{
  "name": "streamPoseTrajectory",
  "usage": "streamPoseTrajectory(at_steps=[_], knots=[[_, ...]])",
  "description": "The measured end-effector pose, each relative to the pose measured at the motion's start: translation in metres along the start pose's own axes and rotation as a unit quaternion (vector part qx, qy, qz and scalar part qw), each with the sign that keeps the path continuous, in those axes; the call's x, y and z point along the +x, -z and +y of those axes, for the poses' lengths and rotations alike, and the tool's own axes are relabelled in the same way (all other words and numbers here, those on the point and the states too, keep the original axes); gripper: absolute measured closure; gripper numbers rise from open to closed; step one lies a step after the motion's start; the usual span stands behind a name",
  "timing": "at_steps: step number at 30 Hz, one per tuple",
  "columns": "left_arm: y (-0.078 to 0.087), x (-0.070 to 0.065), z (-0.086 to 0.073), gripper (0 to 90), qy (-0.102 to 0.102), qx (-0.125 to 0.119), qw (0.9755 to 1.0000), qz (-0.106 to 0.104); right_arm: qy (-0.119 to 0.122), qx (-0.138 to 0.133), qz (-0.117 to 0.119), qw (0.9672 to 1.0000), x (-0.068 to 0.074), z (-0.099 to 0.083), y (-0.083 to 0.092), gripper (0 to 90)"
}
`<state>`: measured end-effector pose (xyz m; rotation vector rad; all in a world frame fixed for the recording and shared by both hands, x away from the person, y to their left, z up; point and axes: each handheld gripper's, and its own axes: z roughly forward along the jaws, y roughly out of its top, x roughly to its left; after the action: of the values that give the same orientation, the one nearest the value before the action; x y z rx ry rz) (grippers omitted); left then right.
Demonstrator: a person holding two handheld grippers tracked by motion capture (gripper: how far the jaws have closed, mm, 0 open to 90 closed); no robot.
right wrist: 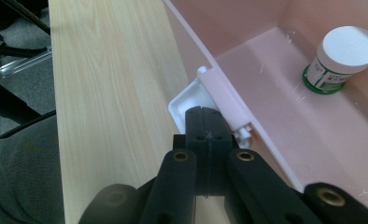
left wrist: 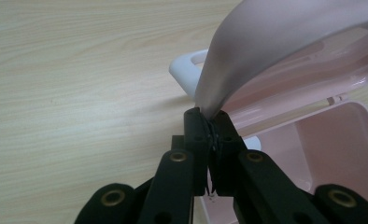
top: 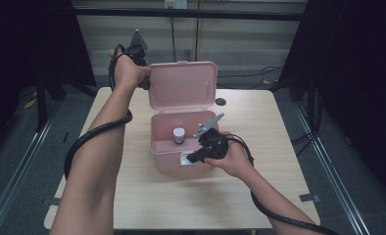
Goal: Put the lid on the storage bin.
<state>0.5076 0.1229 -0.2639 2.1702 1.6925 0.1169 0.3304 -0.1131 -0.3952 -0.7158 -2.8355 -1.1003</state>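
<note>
The pink box point(top: 181, 147) sits about mid-frame in the high view, on the light wood surface point(top: 147, 205), with its lid point(top: 182, 85) swung up and standing nearly upright just above centre. Inside, toward the left of the box, there's a little jar point(top: 179, 135) with a white cap; in the right claw view you can see it in the upper right, green band round the bottom, standing upright on the box floor.

Your left claw point(top: 144, 81) is up at the lid's left edge, upper left of centre in the high view. In the left claw view the jaws are clenched on the thin pink edge of the lid, which curves away toward the upper right, and the white handle point(left wrist: 187, 70) pokes out behind it.

Your right claw point(top: 187, 159) is down at the front wall of the box, just below centre. In the right claw view its jaws are pressed fully together, tips right at the white latch point(right wrist: 191, 100) on the box's front rim; I can't tell whether they actually pinch it.

A small dark disc point(top: 221, 102) lies on the surface just right of the lid.
</note>
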Motion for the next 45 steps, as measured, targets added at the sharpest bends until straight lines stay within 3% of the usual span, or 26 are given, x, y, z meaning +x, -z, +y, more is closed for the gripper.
streamPoseTrajectory(at_steps=[45], knots=[[0.014, -0.007, -0.032, 86.8, 0.003, -0.011, 0.9999, -0.008, -0.014, 0.008, -0.017, 0.9997, 0.004, 0.002, 0.000, 90.0]])
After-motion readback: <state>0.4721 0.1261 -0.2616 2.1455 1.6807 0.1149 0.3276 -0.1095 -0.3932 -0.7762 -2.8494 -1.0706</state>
